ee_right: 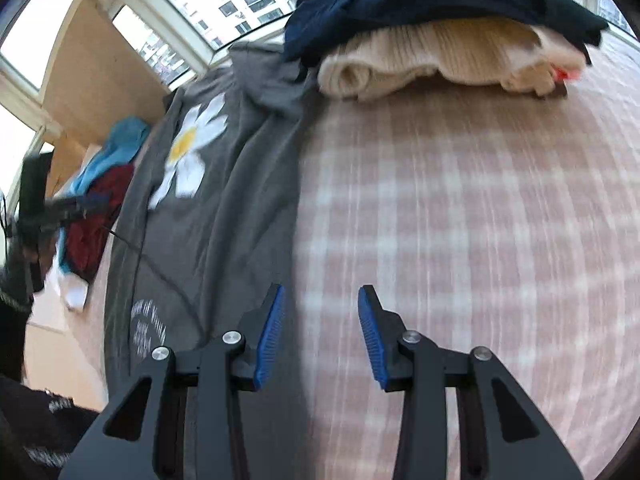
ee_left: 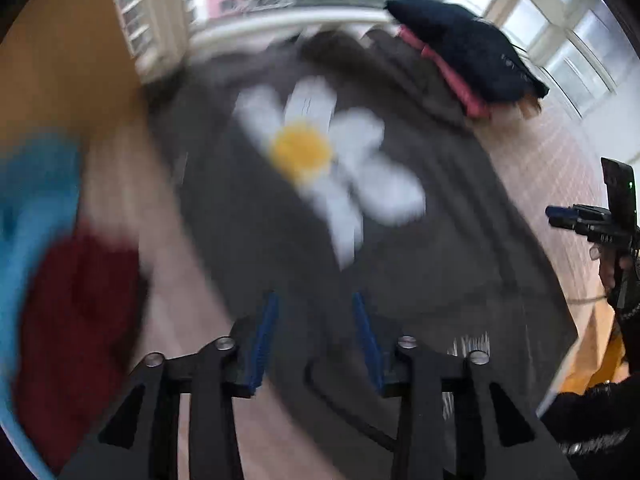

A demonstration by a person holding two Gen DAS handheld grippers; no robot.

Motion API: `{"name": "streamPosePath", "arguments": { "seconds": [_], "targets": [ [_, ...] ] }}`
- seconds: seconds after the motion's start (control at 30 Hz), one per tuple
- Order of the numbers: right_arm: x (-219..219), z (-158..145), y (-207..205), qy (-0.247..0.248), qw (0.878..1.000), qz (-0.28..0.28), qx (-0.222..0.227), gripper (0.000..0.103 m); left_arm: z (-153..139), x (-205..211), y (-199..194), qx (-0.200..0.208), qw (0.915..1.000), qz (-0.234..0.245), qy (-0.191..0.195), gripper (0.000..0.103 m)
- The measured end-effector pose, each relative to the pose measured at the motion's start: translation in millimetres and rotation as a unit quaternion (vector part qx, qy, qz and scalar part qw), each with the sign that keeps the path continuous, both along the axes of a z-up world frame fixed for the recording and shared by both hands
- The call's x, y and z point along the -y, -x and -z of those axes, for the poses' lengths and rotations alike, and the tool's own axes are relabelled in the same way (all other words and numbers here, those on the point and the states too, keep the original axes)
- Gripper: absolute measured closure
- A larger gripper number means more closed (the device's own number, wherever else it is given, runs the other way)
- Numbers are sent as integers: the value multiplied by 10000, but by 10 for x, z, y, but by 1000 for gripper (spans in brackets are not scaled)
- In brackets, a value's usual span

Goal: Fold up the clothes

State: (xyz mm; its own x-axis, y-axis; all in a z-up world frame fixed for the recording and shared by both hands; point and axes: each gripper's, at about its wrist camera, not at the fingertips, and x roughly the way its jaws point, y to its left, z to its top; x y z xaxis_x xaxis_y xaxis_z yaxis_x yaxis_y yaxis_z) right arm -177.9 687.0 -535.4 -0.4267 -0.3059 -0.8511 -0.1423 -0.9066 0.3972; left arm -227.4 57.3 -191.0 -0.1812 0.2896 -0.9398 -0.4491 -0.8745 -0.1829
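A dark grey shirt [ee_left: 420,264] with a white and yellow daisy print [ee_left: 304,148] lies spread flat on a pink checked cover [ee_left: 532,168]. My left gripper [ee_left: 315,300] hangs open just over its near part, with nothing between the blue pads. In the right wrist view the same shirt [ee_right: 224,216] lies to the left. My right gripper [ee_right: 322,292] is open over the shirt's right edge and the checked cover [ee_right: 460,220], and holds nothing. The left wrist view is blurred.
A stack of folded clothes [ee_right: 420,0], navy over cream, sits at the far end of the cover, also seen as a navy and pink stack [ee_left: 460,40]. Blue [ee_right: 120,140] and dark red [ee_right: 96,208] garments lie left of the shirt. Windows run along the back.
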Motion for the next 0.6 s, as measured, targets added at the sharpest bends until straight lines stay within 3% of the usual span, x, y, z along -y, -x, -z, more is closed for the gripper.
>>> {"name": "streamPosePath", "arguments": {
  "seconds": [0.17,0.3,0.37,0.47,0.6],
  "targets": [
    [29,147,-525,115,9992,-23,371,65,233,438,-1014,501,9942,-897,-313,64],
    [79,218,-951,334,9979,-69,556,65,280,590,-1671,728,9869,-1297,-623,62],
    [128,222,-1130,212,9977,-157,623,65,300,617,-1933,776,9840,-1452,-686,60],
    [235,218,-1293,68,9974,-352,620,65,301,555,-2183,731,9837,-1499,-679,60],
    [393,196,-1365,-242,9962,-621,569,65,263,366,-2327,379,9881,-1232,-844,60]
  ]
}}
